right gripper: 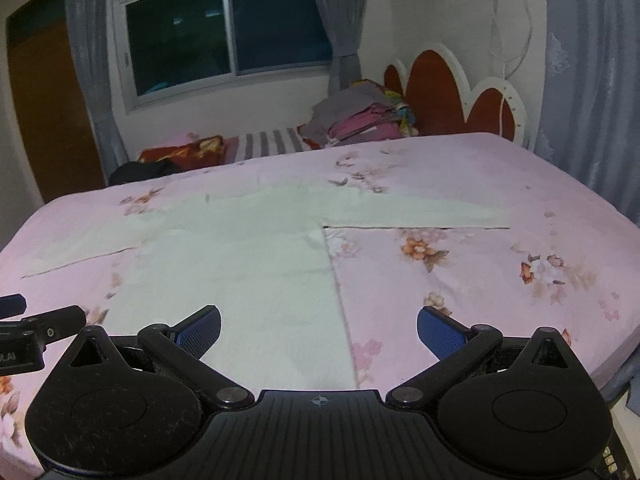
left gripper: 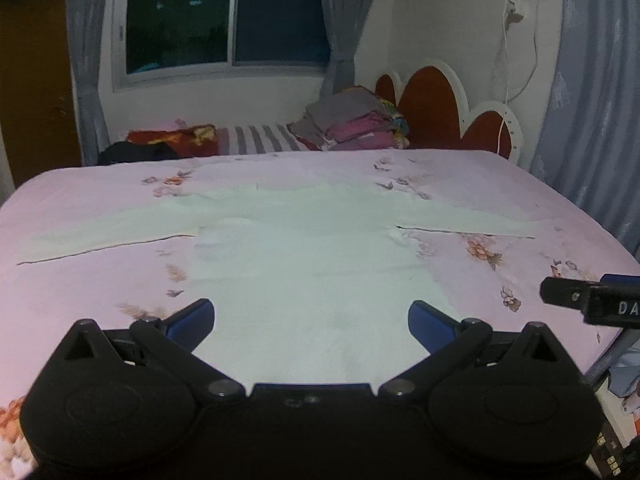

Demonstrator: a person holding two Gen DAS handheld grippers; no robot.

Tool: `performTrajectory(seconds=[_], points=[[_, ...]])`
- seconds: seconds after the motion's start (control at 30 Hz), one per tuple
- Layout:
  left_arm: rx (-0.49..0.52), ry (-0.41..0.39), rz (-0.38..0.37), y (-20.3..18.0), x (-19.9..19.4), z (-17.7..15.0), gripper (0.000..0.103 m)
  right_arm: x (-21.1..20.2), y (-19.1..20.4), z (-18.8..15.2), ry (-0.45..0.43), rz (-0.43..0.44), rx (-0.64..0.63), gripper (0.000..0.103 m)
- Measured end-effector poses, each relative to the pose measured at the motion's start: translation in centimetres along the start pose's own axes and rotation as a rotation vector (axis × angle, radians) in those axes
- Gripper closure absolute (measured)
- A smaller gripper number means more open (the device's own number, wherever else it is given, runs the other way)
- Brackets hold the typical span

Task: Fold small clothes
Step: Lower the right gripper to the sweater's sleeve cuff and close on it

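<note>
A pale white long-sleeved shirt (left gripper: 304,248) lies flat on the pink floral bedsheet (left gripper: 520,200), sleeves spread left and right, hem toward me. It also shows in the right wrist view (right gripper: 240,256). My left gripper (left gripper: 311,322) is open and empty, hovering over the shirt's hem. My right gripper (right gripper: 319,330) is open and empty above the shirt's lower right edge. The right gripper's tip shows at the right edge of the left wrist view (left gripper: 560,292). The left gripper shows at the left edge of the right wrist view (right gripper: 44,326).
A stack of folded clothes (left gripper: 352,124) sits at the far side of the bed by the red and white headboard (left gripper: 440,100). A red patterned cloth (left gripper: 172,136) and a dark garment (left gripper: 136,152) lie far left. Curtains (left gripper: 600,120) hang on the right.
</note>
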State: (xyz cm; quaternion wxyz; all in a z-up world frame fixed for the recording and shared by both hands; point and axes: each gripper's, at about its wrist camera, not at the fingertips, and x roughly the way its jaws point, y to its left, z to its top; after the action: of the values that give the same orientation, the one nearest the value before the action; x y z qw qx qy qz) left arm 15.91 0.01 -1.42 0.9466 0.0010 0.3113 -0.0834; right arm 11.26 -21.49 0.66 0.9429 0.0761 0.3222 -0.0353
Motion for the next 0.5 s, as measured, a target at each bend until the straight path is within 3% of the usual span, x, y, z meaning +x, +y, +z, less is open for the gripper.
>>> performTrajectory(seconds=[0.3, 0.5], points=[[0.014, 0.022, -0.017, -1.6, 7.0, 2.6, 0.0, 6.4, -7.0, 4.3, -0.02, 0.03, 0.105, 0.0], [-0.011, 0.071, 0.025, -3.7, 13.5, 6.1, 0.0, 14.9, -16.2, 7.5, 0.036, 0.002, 0.279, 0.0]])
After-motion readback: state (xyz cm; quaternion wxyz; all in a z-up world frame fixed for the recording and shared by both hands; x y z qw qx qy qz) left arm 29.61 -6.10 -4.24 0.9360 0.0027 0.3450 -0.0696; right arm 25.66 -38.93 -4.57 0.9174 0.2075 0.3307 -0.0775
